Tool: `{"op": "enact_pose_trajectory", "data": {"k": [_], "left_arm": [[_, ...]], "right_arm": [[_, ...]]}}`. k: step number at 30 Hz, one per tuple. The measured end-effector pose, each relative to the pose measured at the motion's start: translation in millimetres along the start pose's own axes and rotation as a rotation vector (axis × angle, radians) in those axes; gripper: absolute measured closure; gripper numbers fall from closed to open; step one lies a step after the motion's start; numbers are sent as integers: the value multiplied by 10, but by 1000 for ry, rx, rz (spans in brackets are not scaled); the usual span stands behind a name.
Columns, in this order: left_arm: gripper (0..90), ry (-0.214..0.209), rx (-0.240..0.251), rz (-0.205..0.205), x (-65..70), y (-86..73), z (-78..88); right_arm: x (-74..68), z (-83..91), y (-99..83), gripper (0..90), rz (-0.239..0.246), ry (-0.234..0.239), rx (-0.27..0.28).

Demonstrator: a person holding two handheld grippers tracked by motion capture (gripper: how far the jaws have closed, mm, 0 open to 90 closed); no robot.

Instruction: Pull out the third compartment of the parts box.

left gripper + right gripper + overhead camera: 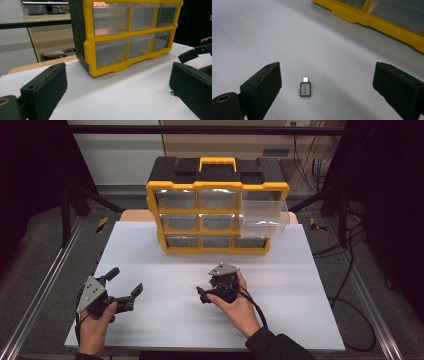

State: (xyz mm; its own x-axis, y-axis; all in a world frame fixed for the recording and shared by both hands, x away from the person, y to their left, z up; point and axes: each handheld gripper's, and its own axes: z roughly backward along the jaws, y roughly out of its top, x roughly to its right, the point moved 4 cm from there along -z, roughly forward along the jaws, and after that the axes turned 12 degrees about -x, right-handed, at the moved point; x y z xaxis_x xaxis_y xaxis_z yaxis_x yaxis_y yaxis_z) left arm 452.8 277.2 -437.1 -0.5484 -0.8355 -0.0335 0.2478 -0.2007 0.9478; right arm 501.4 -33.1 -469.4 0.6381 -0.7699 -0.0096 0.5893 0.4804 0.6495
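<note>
While the right gripper hangs low over the white sheet, its blocky matte-black fingers stand wide apart, touching nothing. Between them, nearer the left finger and clear of both, lies the adapter: a small flat rectangular piece, grey-faced with a dark rim and a short metal plug pointing away from the fingers. The left gripper rests near the sheet's corner, fingers likewise spread and empty. Beyond both stands the organiser, yellow-framed hard plastic with clear drawers, one upper drawer pulled out.
</note>
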Motion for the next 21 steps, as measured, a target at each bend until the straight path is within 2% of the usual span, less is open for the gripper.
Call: {"op": "enact_pose_trajectory", "data": {"k": [7,12,15,18,21], "left_arm": [[13,2,0,-1,0,0,4],[13,1,-6,7,-14,-27,5],[14,1,-7,18,-38,-42,-5],[14,0,-7,9,-45,-34,-9],[14,2,-1,7,-34,-22,5]], "right_arm": [[13,-120,-69,87,-25,16,-74],[3,-125,-34,82,-42,45,-83],[-7,-125,5,81,-38,48,-78],[-18,-144,56,85,-15,35,-88],[-27,-169,77,88,-23,36,-98]]}}
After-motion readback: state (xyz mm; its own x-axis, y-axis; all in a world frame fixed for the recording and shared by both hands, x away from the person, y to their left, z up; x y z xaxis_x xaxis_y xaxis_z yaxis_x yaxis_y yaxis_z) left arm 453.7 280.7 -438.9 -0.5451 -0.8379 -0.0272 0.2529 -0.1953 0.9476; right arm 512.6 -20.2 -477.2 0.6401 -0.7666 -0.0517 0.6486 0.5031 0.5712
